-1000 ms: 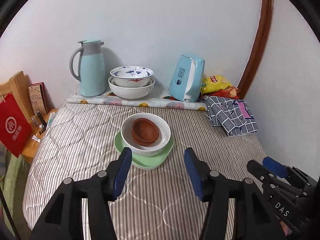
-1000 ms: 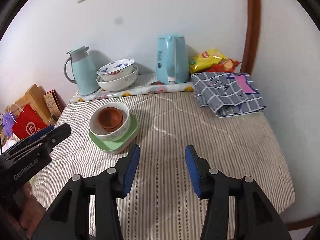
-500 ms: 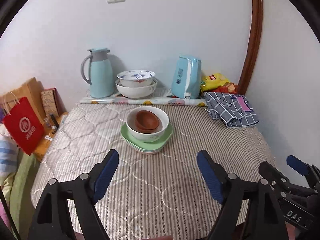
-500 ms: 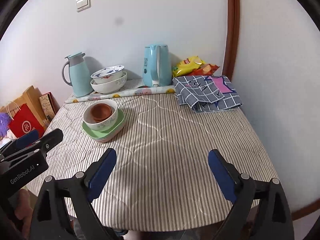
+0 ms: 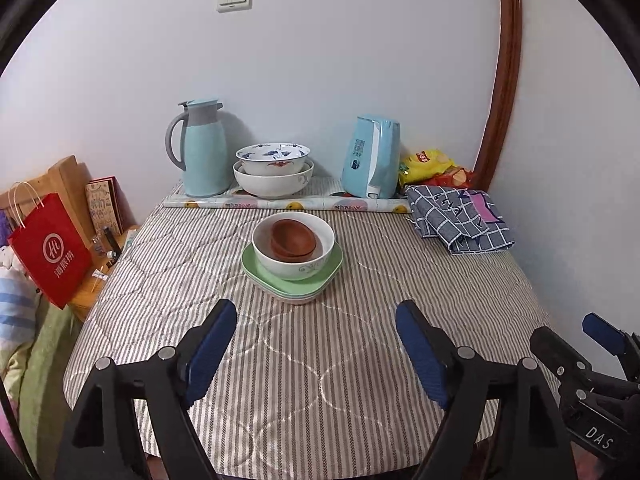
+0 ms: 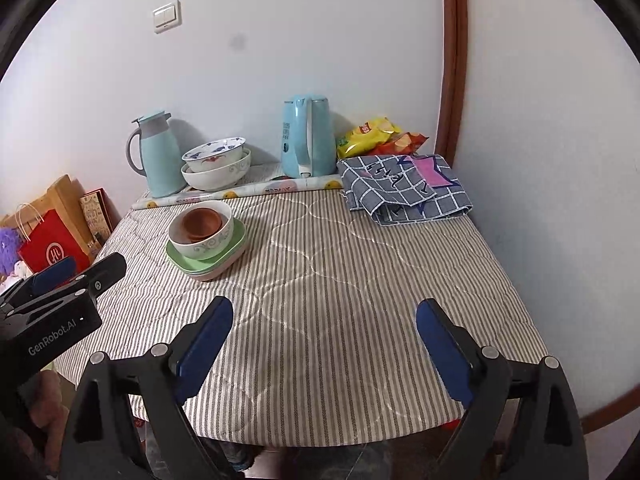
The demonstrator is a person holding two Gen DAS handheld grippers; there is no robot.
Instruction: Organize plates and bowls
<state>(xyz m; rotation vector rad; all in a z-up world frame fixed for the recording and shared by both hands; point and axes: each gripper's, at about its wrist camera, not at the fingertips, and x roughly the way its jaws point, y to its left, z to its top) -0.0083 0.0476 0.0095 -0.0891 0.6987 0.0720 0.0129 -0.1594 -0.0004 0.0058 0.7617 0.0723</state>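
Observation:
Mid-table, a stack stands on the striped cloth: brown bowls (image 5: pixel 292 238) nested in a white bowl (image 5: pixel 280 268), on green plates (image 5: pixel 250 260). The right wrist view shows the same stack, with its white bowl (image 6: pixel 200 246) at the left. By the back wall a blue-patterned bowl (image 5: pixel 273 158) rests inside a larger white bowl (image 5: pixel 273 184). My left gripper (image 5: pixel 314 312) is open and empty, short of the stack and facing it. To its right, my right gripper (image 6: pixel 325 306) is open wide over bare cloth and holds nothing.
A pale blue thermos jug (image 5: pixel 202 148) and a blue kettle (image 5: pixel 372 160) stand at the back behind a rolled sheet (image 5: pixel 280 202). A folded checked cloth (image 5: pixel 460 220) and snack bags (image 5: pixel 432 162) lie back right. A red paper bag (image 5: pixel 50 248) stands off the table's left edge.
Both grippers have drawn back from the stack toward the near table edge, and both sets of jaws have spread much wider. The dishes have not moved.

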